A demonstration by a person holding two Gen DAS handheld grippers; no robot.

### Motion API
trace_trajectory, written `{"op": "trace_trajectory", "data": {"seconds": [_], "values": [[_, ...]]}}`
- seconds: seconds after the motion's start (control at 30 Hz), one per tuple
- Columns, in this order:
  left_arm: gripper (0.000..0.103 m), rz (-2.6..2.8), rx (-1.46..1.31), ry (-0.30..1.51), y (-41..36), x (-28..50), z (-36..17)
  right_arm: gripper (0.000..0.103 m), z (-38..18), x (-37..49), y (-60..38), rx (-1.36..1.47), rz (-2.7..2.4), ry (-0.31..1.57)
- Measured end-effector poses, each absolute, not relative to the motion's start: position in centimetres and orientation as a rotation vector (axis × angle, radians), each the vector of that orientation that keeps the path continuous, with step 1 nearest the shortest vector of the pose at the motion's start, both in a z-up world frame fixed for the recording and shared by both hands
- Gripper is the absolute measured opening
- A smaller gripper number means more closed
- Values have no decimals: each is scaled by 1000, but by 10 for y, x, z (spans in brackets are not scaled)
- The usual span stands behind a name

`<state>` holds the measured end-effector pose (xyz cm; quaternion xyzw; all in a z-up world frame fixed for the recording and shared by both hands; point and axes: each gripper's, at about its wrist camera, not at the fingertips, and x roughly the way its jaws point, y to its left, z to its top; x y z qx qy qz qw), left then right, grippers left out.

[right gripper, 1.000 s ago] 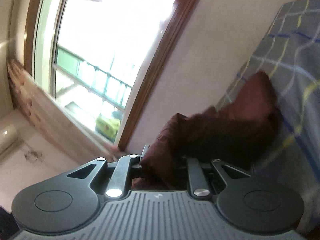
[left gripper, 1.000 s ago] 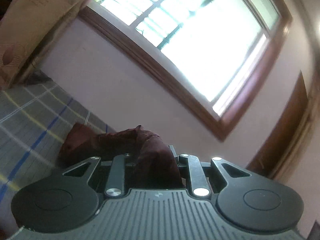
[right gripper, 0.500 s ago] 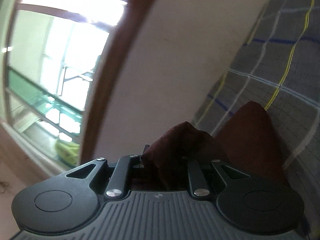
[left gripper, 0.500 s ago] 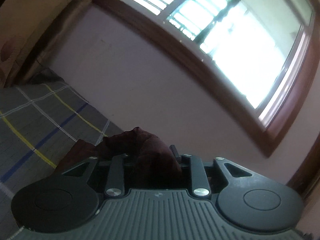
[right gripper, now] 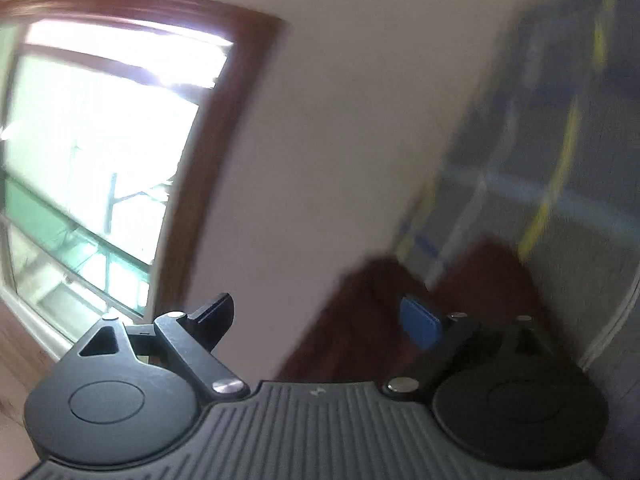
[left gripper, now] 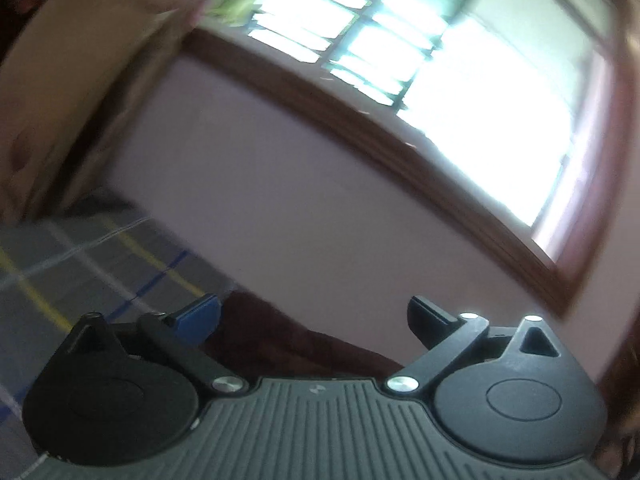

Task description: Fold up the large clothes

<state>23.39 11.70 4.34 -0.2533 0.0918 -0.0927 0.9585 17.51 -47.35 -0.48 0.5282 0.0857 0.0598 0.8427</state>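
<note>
In the left wrist view, the left tongs [left gripper: 314,318] are filling the bottom of the frame, and their jaws are opening: the blue pad at lower left and the black finger at lower right are standing far apart. The dark maroon garment [left gripper: 280,344] is lying between them, low in the gap and nearer the blue pad, with neither pad pressing on it. Past the blue pad, at the left edge, the checked bedsheet [left gripper: 80,264] is spreading out, grey with yellow, white and blue lines, and the garment is resting on it near the wall. Behind that, a pale wall [left gripper: 300,200] is rising across the middle, and a brown-framed window [left gripper: 460,92] is glowing at upper right. A beige curtain [left gripper: 60,80] is hanging, blurred, at upper left.

In the right wrist view, the right tongs [right gripper: 324,318] are likewise opening, black finger at lower left and blue pad at lower right. The maroon garment [right gripper: 360,320] is sitting heaped in the gap toward the blue pad; the blur is hiding whether it is touching the pad, though it is not being clamped. Beyond it the bedsheet [right gripper: 560,152] is streaking up the right side, blurred. The wall [right gripper: 340,120] is filling the centre, and the window [right gripper: 92,140] is shining at left.
</note>
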Motion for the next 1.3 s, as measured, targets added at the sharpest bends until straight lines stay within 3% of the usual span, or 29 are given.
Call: {"op": "trace_trajectory", "data": {"seconds": [0.03,0.07,0.13,0.17,0.2,0.23,0.33,0.47,0.7,1.03,1.3], "values": [[79,-233,-472,189,109,231,50,89,11,167,-470,1027,135,164],[75,-279,-427,190,100,228,56,84,29,160,-462,919,128,162],[69,-358,-351,211,78,230,65,48,61,159,-434,688,175,200],[64,-395,-334,229,69,234,66,43,72,166,-414,576,208,246],[53,-430,-339,258,61,242,68,34,80,173,-394,478,228,286],[51,-458,-347,292,54,252,68,26,85,182,-371,372,249,319],[48,-504,-309,358,32,280,67,17,83,206,-306,49,314,392],[48,-528,-212,412,12,315,56,13,69,234,-255,-169,411,443],[48,-432,-213,533,26,370,2,12,33,282,-252,-226,441,532],[48,-416,-349,625,39,404,-50,9,-17,317,-278,36,485,591],[48,-408,-352,667,39,410,-50,10,-35,344,-312,301,541,658]]}}
